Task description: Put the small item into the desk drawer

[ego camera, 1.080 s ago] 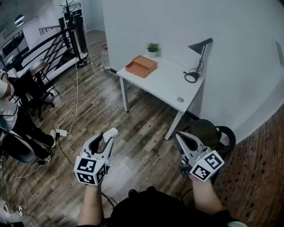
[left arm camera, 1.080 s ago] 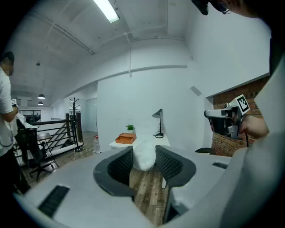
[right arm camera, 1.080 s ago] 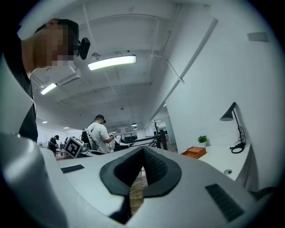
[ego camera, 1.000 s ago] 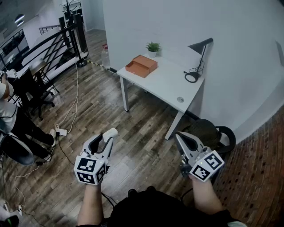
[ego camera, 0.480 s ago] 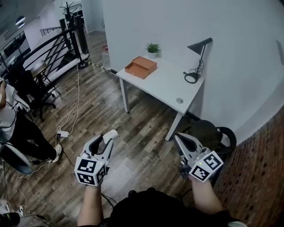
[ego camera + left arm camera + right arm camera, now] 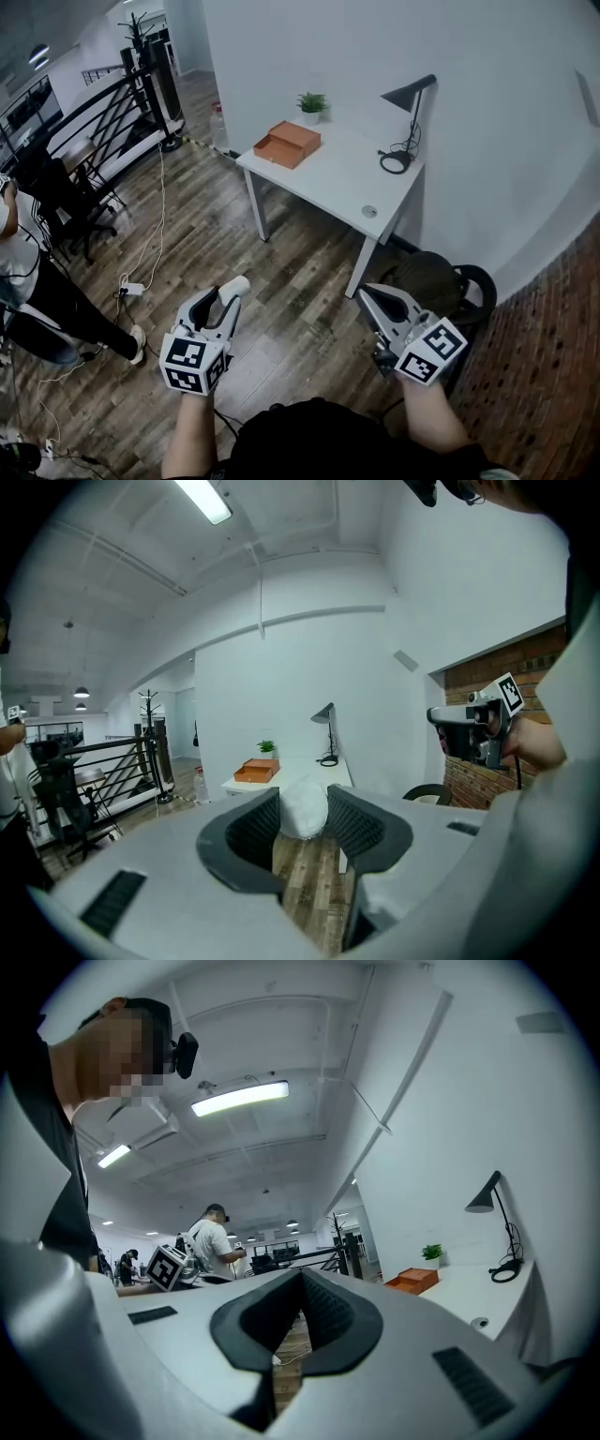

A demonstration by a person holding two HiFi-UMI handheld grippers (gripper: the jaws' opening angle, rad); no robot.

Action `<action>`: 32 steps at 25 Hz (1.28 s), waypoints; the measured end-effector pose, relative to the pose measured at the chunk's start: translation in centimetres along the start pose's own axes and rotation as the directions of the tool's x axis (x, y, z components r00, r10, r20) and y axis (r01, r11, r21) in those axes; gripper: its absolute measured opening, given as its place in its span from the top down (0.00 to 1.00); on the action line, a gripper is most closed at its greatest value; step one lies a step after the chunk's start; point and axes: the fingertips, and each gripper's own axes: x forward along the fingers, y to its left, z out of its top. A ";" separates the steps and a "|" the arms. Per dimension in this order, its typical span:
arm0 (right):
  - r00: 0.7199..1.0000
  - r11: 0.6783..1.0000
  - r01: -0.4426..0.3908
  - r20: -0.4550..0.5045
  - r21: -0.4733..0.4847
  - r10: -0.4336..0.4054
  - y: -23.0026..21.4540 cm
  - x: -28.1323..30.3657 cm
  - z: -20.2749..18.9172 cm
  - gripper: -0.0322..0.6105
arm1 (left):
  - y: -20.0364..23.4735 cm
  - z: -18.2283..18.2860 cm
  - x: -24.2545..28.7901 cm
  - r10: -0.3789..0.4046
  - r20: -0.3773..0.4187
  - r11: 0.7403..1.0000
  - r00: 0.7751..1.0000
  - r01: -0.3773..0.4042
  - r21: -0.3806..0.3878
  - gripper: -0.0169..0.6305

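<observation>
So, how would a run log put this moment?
left gripper: shut on small white item | right gripper: shut, empty | orange box on white desk: ahead, not reached

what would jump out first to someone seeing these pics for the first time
The eye lands on the left gripper, at the head view's lower left, clamped on a small white item, with the right gripper beside it shut and empty. Ahead, a white desk stands against the wall, bearing an orange drawer box, a potted plant and a black lamp.
</observation>
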 end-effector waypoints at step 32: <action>0.983 0.993 0.114 -0.140 -0.021 -0.116 -9.3 13.6 -3.7 0.95 | 9.3 0.3 12.8 -0.074 0.000 0.997 0.997 0.074 -0.009 0.72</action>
